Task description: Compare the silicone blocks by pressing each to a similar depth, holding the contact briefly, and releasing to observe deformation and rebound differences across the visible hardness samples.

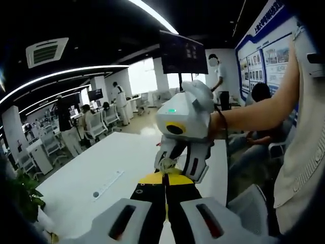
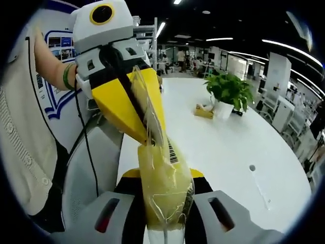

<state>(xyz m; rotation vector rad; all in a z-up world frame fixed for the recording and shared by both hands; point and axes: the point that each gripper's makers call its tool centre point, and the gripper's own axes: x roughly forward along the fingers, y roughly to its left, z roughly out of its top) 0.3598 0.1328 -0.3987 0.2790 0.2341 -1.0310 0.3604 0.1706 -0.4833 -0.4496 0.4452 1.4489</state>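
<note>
A clear plastic bag (image 2: 165, 195) holding a pale yellow silicone block hangs in the air above the white table (image 2: 228, 147). In the right gripper view my right gripper (image 2: 163, 178) is shut on the bag's lower part, its black and yellow jaws pressing both sides. My left gripper (image 2: 151, 133) comes in from the upper left, and its yellow jaws pinch the bag's top edge. In the left gripper view my left gripper (image 1: 166, 177) has its jaws together. The white right gripper (image 1: 170, 163) faces it, with the crumpled bag (image 1: 165, 163) between the two.
A potted plant (image 2: 231, 90) and a small yellow object (image 2: 203, 112) stand on the table. A white strip (image 1: 109, 184) lies flat on it. A person's arm (image 1: 259, 109) and beige vest are close by. Office chairs, a monitor (image 1: 184, 52) and people fill the background.
</note>
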